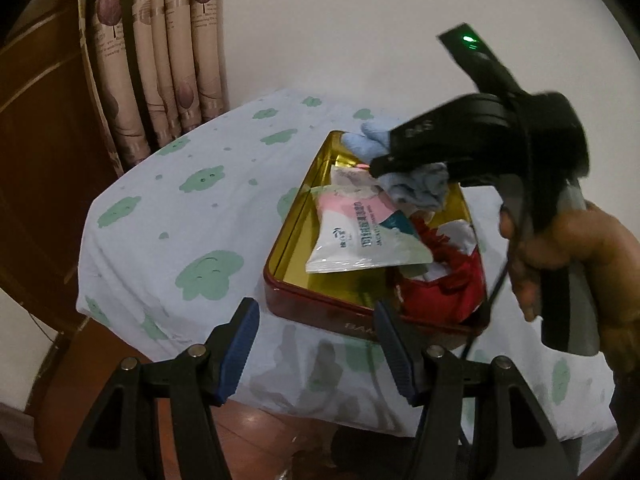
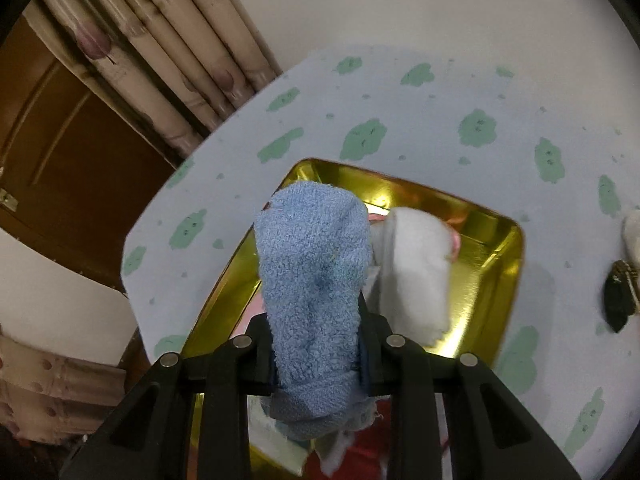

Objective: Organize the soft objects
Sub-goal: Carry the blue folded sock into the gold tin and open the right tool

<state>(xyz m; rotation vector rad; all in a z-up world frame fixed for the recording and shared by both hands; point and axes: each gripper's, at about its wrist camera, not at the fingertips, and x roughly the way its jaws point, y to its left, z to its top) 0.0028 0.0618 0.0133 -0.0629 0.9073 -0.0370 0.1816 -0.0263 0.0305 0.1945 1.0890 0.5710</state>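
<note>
1. The right gripper (image 2: 320, 336) is clenched on a blue towel (image 2: 314, 280) and holds it above the gold tin (image 1: 286, 240), which sits on the tabletop (image 1: 160, 216).
2. The left gripper (image 1: 316, 344) is released, at the tabletop's near edge.
3. I judge this the placing step: lower the blue towel into free space, then let go.
4. The tissue pack (image 1: 360, 236) and red cloth (image 1: 448, 280) crowd the gold tin; dark objects at the right edge are unclear.

Left tool (image 1: 316, 348) held low with blue-padded fingers (image 1: 240, 354) spread wide apart, gripping nothing. Right tool (image 2: 318, 344) clamped tight on blue towel (image 2: 312, 280), reaching in from the right, bare hand (image 1: 560, 256) wrapped round its handle
</note>
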